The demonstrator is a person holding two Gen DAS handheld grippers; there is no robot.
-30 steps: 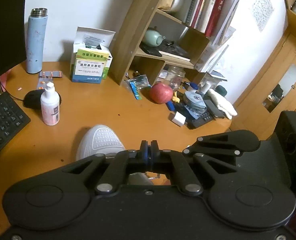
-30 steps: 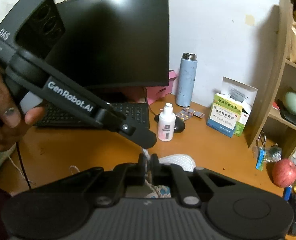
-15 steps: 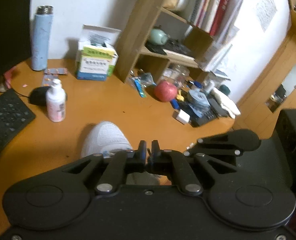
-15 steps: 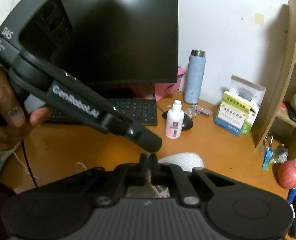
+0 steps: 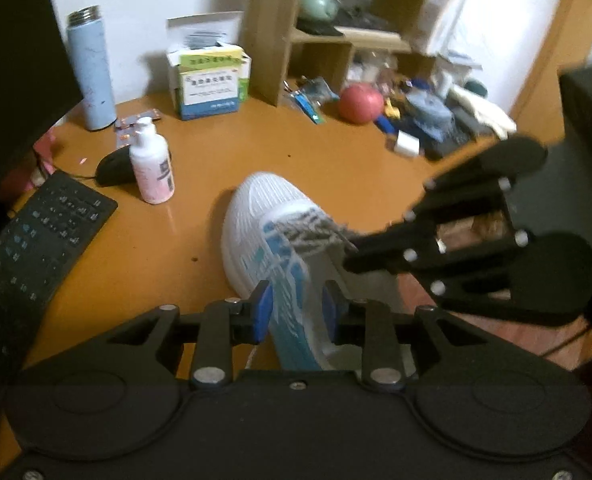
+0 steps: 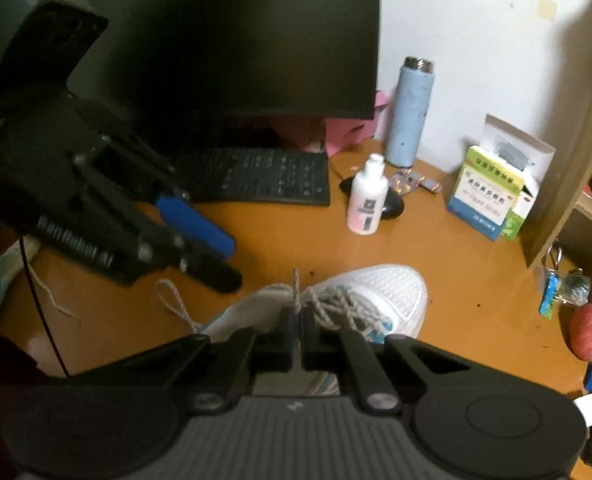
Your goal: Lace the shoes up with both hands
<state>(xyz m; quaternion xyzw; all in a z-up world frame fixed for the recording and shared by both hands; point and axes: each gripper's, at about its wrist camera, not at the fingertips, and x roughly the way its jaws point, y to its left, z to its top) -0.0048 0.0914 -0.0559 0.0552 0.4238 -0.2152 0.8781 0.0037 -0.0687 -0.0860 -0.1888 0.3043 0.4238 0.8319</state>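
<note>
A white mesh sneaker with blue side marks lies on the orange desk, toe pointing away. Its speckled grey lace crisscrosses the tongue. My left gripper hovers over the shoe's left side. Its jaws are opening, and the blue pads touch nothing. From the right wrist view the same left gripper hangs left of the sneaker, above a loose lace end on the desk. My right gripper is shut on a lace strand that sticks up between its fingers.
A black keyboard, a mouse and a white-and-pink bottle stand left of the shoe. Behind are a blue flask, medicine boxes, a wooden shelf, a red apple and clutter. A dark monitor fills the back left.
My left gripper's jaws have gone from shut to apart, and it has dipped and rolled toward the shoe. The right gripper has sunk a little, still pinching the lace.
</note>
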